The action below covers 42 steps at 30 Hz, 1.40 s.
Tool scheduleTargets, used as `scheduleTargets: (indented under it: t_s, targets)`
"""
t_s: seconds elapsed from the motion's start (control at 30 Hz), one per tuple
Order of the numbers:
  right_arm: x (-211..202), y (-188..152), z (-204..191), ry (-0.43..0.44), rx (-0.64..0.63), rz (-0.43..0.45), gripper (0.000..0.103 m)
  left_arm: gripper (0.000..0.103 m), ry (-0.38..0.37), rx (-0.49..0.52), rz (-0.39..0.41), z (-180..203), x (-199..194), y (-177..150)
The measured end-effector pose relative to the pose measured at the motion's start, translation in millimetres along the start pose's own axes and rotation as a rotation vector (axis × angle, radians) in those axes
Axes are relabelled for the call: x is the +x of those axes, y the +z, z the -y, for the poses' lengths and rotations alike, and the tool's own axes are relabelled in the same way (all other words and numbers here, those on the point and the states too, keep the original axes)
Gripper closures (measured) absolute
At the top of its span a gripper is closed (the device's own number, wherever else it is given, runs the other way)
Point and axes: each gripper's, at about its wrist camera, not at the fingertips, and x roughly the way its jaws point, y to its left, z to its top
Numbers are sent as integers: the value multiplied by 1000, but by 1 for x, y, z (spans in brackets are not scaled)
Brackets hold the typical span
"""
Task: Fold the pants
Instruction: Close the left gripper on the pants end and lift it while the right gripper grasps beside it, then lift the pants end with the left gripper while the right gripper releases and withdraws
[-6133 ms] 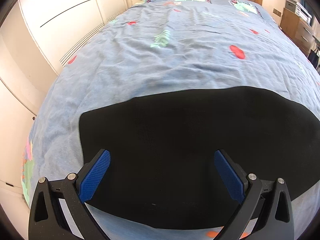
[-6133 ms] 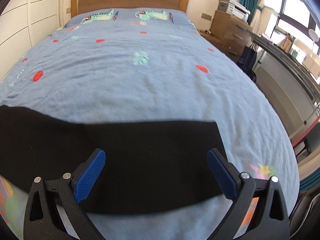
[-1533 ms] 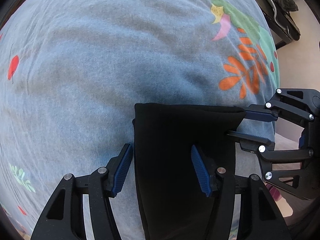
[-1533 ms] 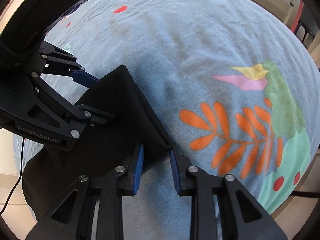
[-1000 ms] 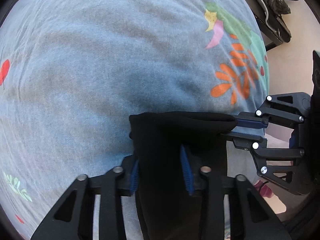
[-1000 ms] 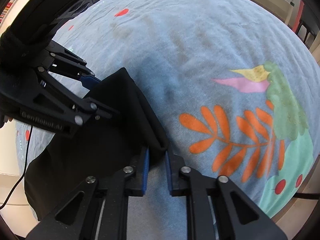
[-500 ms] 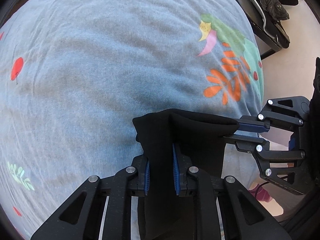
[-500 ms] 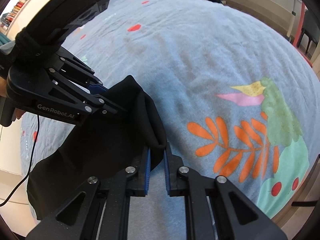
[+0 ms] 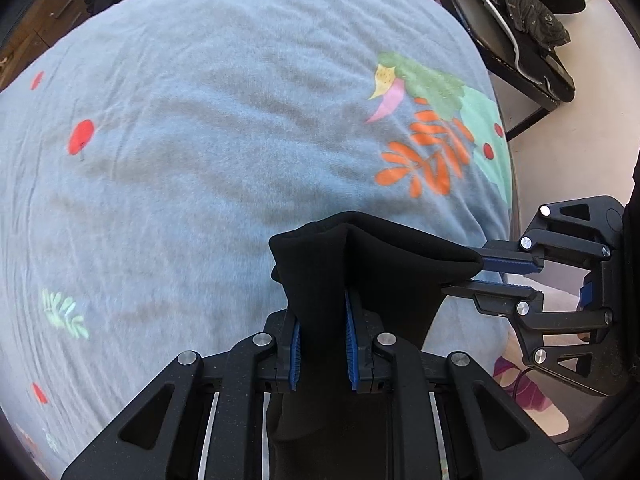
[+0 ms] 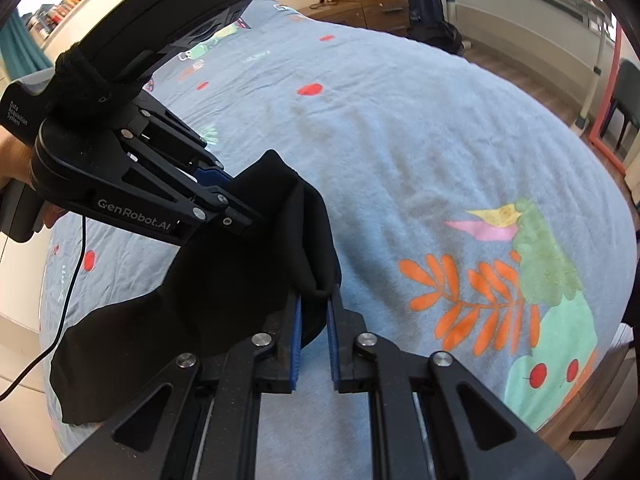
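Left gripper (image 9: pixel 322 344): pads closed on a bunched end of the black pants (image 9: pixel 360 272), cloth filling the gap between them; its jaws have just been closing, with the cloth between them. Right gripper (image 10: pixel 314 340): closed on the neighbouring corner of the same end, the fabric pinched at the fingertips.

Progress, as a judgement: the fold is in hand, not finished. One end of the pants is lifted clear of the bed (image 9: pixel 200 140), held between the two grippers; the rest hangs down and back from the fingers. Carrying that end across, laying it down and smoothing are left to do.

Left view: just right of its fingers, the right gripper's closed tips on the cloth edge; beyond the bed, a chair (image 9: pixel 528 32).

Right view alone: the trailing body of the pants drooping left of its fingers, the left gripper's cable (image 10: pixel 60 312), and far off drawers (image 10: pixel 360 4).
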Motion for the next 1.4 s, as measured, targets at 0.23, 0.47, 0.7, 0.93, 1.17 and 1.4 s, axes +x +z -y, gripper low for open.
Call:
scheduleTargets:
  t_s: [0.23, 0.47, 0.7, 0.93, 1.17, 1.4]
  targets:
    - [-21, -10, -40, 5, -62, 24, 103, 88, 20, -8, 47, 10, -24, -32]
    - [-24, -21, -89, 33, -126, 34, 103, 88, 28, -22, 91, 14, -43, -70]
    - [-26, -27, -106, 27, -133, 29, 103, 88, 41, -18, 117, 22, -53, -97]
    - [-33, -26, -100, -50, -117, 36, 103, 88, 26, -11, 131, 26, -54, -114]
    - [-32, -20, -90, -132, -183, 41, 72, 88, 29, 14, 133, 35, -55, -121]
    - [-30, -16, -80, -88, -244, 66, 58, 88, 31, 49, 106, 40, -52, -126]
